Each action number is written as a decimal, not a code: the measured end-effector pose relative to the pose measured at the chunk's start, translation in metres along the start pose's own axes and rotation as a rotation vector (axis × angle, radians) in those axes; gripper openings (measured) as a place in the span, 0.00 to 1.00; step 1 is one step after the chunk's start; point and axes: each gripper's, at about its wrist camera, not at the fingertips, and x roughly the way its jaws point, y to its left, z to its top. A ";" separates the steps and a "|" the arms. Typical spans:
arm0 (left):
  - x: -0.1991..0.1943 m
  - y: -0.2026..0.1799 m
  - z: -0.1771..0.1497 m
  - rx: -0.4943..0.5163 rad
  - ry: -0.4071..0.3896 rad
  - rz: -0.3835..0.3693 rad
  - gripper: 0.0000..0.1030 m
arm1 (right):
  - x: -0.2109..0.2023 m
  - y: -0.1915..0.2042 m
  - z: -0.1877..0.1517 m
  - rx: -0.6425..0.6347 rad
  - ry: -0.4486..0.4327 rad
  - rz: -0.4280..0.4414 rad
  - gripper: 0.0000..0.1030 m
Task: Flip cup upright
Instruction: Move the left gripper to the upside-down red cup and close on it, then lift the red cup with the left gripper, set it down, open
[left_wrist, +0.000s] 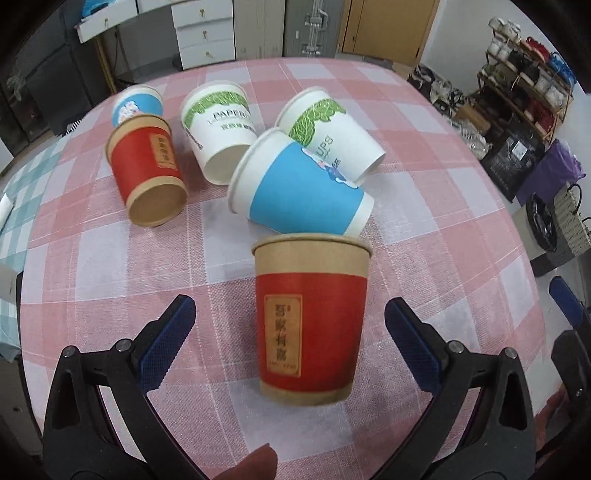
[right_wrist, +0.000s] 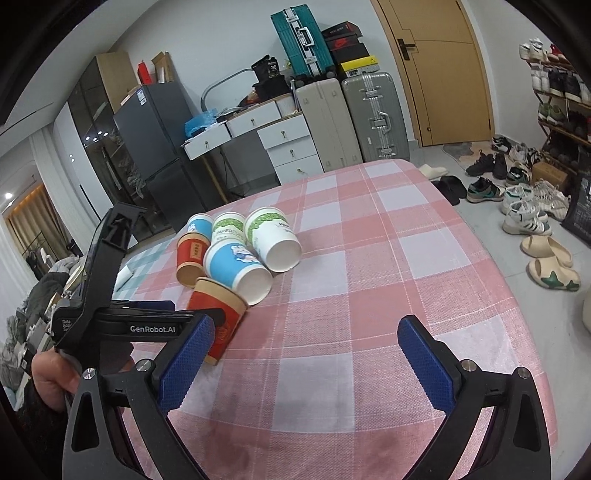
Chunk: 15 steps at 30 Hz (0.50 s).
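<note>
The bench (right_wrist: 388, 258), covered in a pink-and-white checked cloth (left_wrist: 424, 240), is carrying six paper cups, five lying toppled just beyond the upright red-banded kraft cup (left_wrist: 312, 317).

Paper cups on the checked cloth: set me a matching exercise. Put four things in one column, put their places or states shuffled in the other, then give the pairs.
Column one:
1. near red cup
2. nearer blue-band cup
3. PAPER cup
4. left gripper

Column two:
A. green leaf print, lying on its side
B. open, holding nothing
C. framed by the left gripper, untouched
D. on its side just behind the near red cup

Pairs: 1-C, 2-D, 3-A, 4-B
</note>
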 end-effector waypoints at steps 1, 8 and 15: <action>0.004 -0.001 0.003 -0.006 0.008 -0.014 0.99 | 0.002 -0.002 0.000 0.004 0.005 0.001 0.99; 0.024 -0.005 0.013 -0.012 0.053 -0.054 0.60 | 0.007 -0.009 0.001 0.028 0.018 0.007 0.99; 0.010 0.002 0.004 -0.049 0.060 -0.123 0.59 | -0.007 0.002 0.001 0.012 -0.007 0.007 0.99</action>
